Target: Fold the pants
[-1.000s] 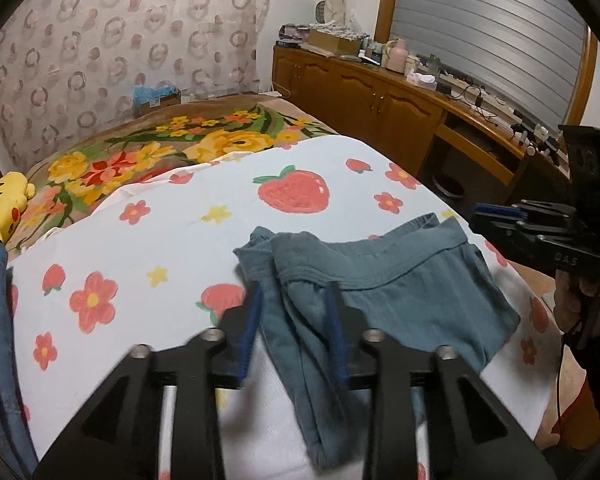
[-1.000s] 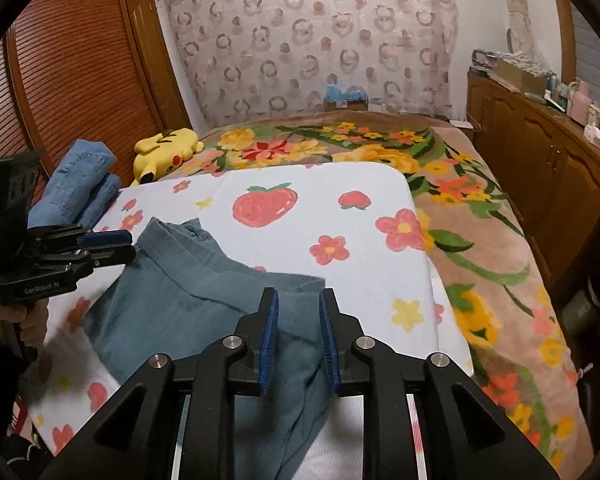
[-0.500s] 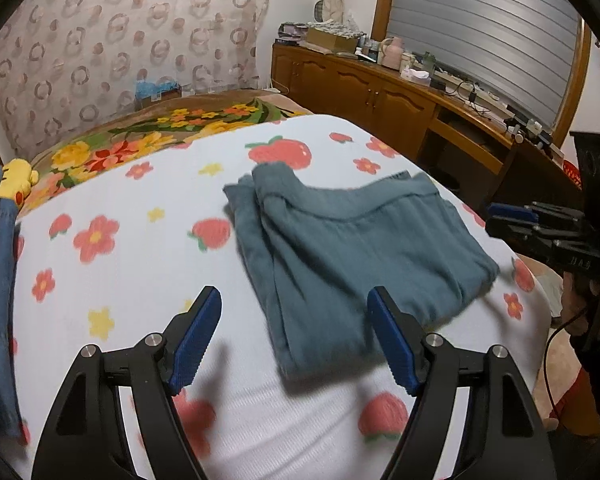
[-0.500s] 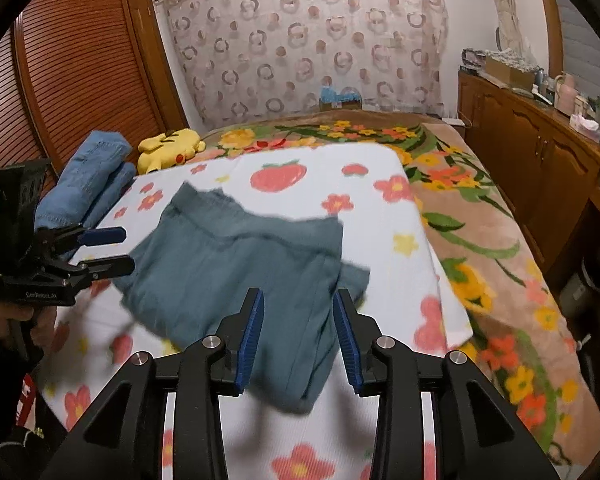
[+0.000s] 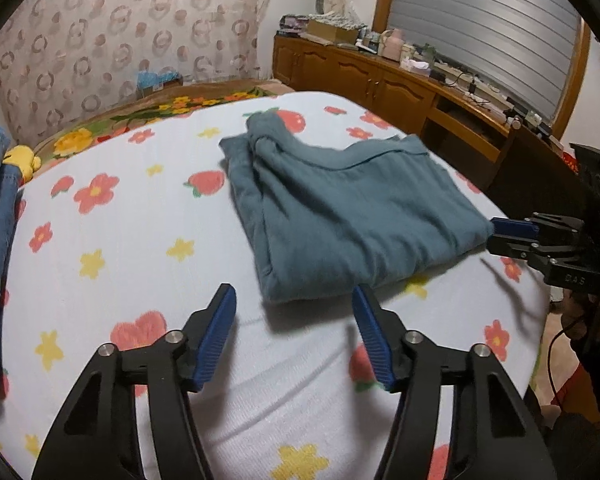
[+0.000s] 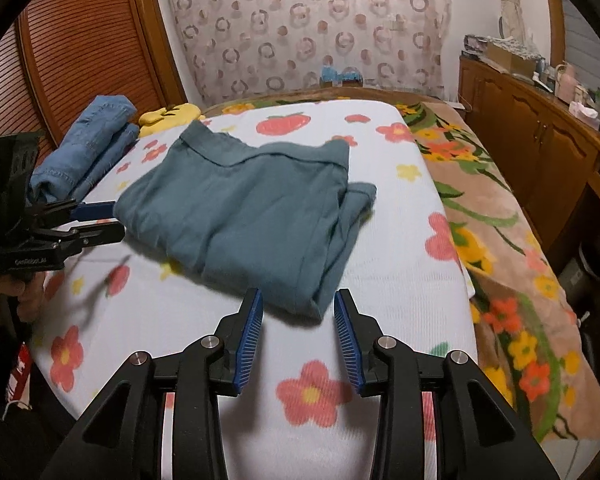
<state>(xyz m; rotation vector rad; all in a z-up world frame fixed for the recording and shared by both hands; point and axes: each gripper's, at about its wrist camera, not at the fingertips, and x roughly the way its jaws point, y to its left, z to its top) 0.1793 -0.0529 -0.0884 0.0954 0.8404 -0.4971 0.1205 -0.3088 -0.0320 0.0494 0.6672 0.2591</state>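
The teal pants (image 5: pixel 340 208) lie folded into a rough rectangle on the white flowered sheet (image 5: pixel 112 248); they also show in the right wrist view (image 6: pixel 252 216). My left gripper (image 5: pixel 294 304) is open and empty, just short of the pants' near corner. My right gripper (image 6: pixel 298 304) is open and empty, its blue pads either side of the pants' near corner without gripping it. Each gripper shows in the other's view, the right one (image 5: pixel 512 236) beside the pants' right edge, the left one (image 6: pixel 96 222) beside their left edge.
Folded blue jeans (image 6: pixel 88 148) and a yellow plush toy (image 6: pixel 172 116) lie at the sheet's far left. A flowered blanket (image 6: pixel 500 240) covers the bed to the right. A wooden cabinet (image 5: pixel 380 80) with clutter runs along the wall. The bed edge is close behind both grippers.
Both grippers opened, let go of the pants and pulled back. The pants dropped flat onto the sheet in a folded rectangle.
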